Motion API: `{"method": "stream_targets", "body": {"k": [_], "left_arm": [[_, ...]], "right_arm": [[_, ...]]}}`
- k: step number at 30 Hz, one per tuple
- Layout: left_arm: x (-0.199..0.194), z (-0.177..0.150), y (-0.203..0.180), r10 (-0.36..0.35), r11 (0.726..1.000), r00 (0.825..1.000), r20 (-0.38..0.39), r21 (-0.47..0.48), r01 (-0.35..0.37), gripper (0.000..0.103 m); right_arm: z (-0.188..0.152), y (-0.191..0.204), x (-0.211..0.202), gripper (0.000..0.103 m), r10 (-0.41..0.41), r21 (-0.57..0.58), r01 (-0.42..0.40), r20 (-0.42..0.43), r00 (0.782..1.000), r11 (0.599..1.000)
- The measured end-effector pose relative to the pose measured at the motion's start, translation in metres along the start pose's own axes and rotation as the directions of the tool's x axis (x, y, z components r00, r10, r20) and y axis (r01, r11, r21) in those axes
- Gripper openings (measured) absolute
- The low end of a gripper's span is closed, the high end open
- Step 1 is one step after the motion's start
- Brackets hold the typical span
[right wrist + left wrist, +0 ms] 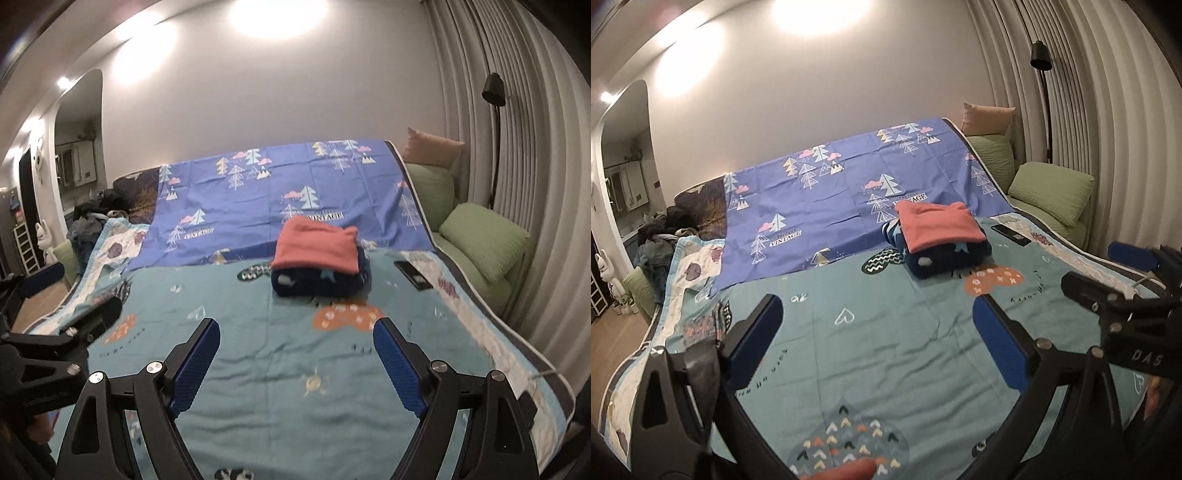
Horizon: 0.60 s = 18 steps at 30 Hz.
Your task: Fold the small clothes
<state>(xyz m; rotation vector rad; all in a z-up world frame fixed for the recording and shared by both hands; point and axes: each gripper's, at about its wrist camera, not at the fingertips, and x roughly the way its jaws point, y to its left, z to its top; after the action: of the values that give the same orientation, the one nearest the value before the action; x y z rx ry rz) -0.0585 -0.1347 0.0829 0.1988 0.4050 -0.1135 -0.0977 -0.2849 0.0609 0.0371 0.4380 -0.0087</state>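
Note:
A folded coral-red garment (936, 227) lies on top of a folded navy garment with pale stars (945, 258), stacked on the teal patterned bedspread (886, 350). The same stack shows in the right wrist view, red garment (317, 245) over navy garment (317, 282). My left gripper (879, 332) is open and empty, held above the bedspread in front of the stack. My right gripper (295, 354) is open and empty, also short of the stack. The right gripper shows at the right edge of the left wrist view (1108, 273), the left gripper at the left edge of the right wrist view (79, 299).
A blue sheet with tree prints (849, 184) covers the far half of the bed. A dark phone (1012, 234) lies right of the stack. Green cushions (1052, 192) and a floor lamp (1043, 74) stand at right. A pile of dark clothes (665, 229) sits at far left.

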Motion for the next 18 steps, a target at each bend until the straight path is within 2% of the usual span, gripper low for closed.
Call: {"method": "stream_targets", "body": {"k": [6, 11, 18], "left_arm": [[-0.001, -0.02, -0.001, -0.02, 1.0, 0.999, -0.045, -0.023, 0.018, 0.102], [0.0, -0.032, 0.001, -0.021, 0.999, 0.998, -0.065, -0.039, 0.018, 0.102], [0.005, -0.046, 0.009, -0.024, 0.997, 0.996, -0.091, -0.078, 0.017, 0.102]], "right_arm": [[-0.022, 0.003, -0.001, 0.087, -0.005, 0.015, 0.006, -0.039, 0.999, 1.0], [-0.03, 0.007, -0.002, 0.087, -0.029, 0.005, 0.029, -0.039, 0.999, 1.0], [-0.041, 0.013, 0.008, 0.087, -0.013, -0.002, 0.013, -0.062, 0.998, 1.0]]}}
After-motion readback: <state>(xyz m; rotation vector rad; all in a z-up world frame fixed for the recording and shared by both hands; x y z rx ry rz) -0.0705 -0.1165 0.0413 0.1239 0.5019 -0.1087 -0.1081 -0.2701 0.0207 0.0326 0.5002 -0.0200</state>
